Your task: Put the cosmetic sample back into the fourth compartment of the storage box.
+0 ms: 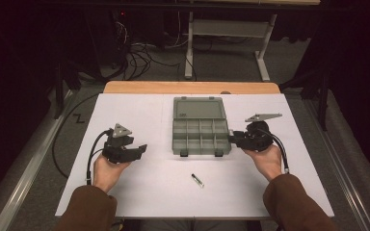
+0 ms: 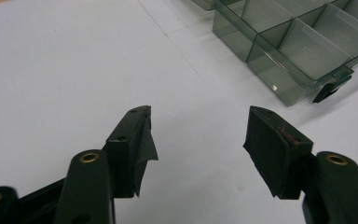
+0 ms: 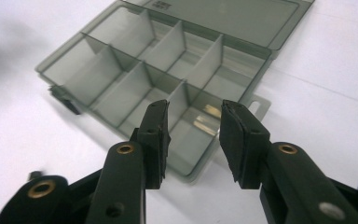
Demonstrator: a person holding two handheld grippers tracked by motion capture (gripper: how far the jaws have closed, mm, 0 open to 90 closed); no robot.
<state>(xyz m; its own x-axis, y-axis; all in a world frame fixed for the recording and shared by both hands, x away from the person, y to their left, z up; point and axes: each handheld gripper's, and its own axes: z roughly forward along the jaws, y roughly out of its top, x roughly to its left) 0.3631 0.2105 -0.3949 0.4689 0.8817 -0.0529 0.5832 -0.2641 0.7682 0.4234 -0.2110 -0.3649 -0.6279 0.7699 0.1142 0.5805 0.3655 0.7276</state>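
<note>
Grey organizer box [image 1: 201, 130] sitting mid-bench, lid flipped open toward the far side, tray of compartments toward the near edge. Compartments looking bare from above and from the right gripper view [image 3: 168, 88]. Two dark latches on the tray's near edge.

Left gripper [image 1: 142, 148] held out left of the box, well apart from it, pointing roughly toward it. Fingers [image 2: 137, 149] spread wide, nothing between them, just white bench [image 2: 74, 70] underneath. Corner of the box [image 2: 289, 51] and one latch [image 2: 328, 91] visible at the upper right of the left gripper view.

Right gripper [image 1: 231, 139] tucked right up against the box's right end, fingertips just at the tray's edge. Fingers [image 3: 156, 135] parted about halfway, hovering over the near corner compartment in the right gripper view, not pinching the wall or anything else. Hard to say whether a tip brushes the rim.

Small dark-and-white stick thing [image 1: 197, 180] lying on the bench near the front, between the two hands, apart from the box and untouched. Too small to make out.

Bench covered in white, wood strip [image 1: 192, 87] showing along the far edge. Brown sleeves [image 1: 84, 209] coming in from the bottom.
</note>
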